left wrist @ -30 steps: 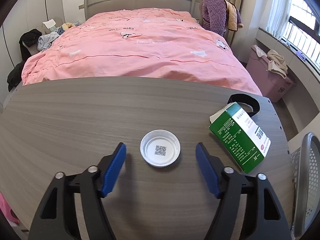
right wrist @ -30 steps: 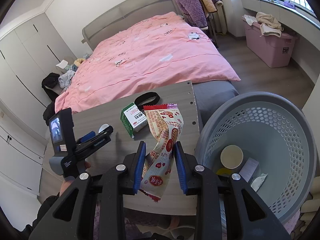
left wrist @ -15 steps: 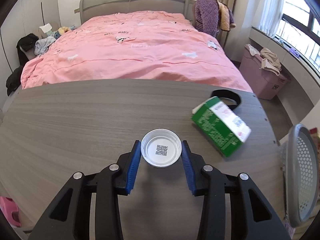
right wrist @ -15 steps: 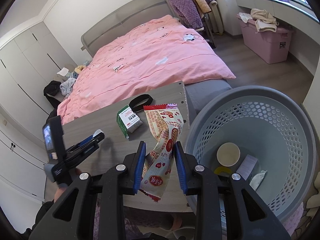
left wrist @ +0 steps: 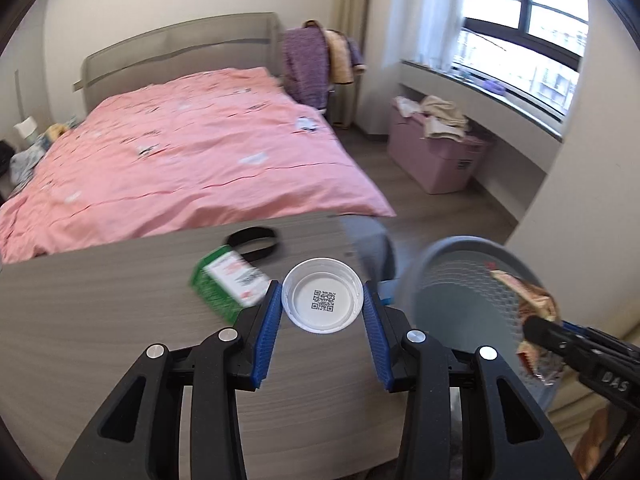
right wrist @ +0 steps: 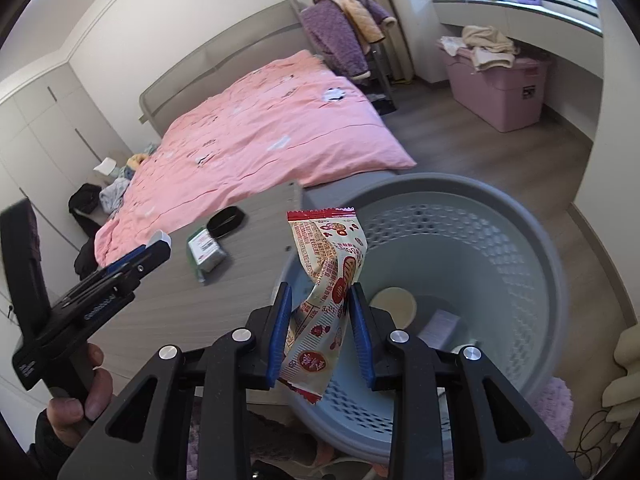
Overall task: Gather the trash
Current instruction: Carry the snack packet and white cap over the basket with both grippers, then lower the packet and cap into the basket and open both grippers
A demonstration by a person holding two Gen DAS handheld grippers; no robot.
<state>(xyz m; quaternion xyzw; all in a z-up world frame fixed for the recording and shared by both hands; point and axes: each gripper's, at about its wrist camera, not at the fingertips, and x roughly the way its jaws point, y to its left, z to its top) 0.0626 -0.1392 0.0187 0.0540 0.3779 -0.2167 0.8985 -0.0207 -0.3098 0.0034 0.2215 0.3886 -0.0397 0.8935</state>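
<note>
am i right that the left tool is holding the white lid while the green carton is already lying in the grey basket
Not quite. The left tool does hold the white lid, but the green carton is lying on the wooden table, not in the grey basket. The right wrist view shows it beside the black band, with only a cup and scraps of paper inside the basket.

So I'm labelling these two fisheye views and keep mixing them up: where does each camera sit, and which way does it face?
Left wrist: on the left gripper, facing down past its blue fingers, which clamp a round white plastic lid, over the grey wooden table.
Right wrist: on the right gripper, facing down into the grey perforated basket; it pinches a crumpled red-and-cream snack wrapper; a hand shows.
Shared: table, basket, green-and-white carton, pink bed.
</note>
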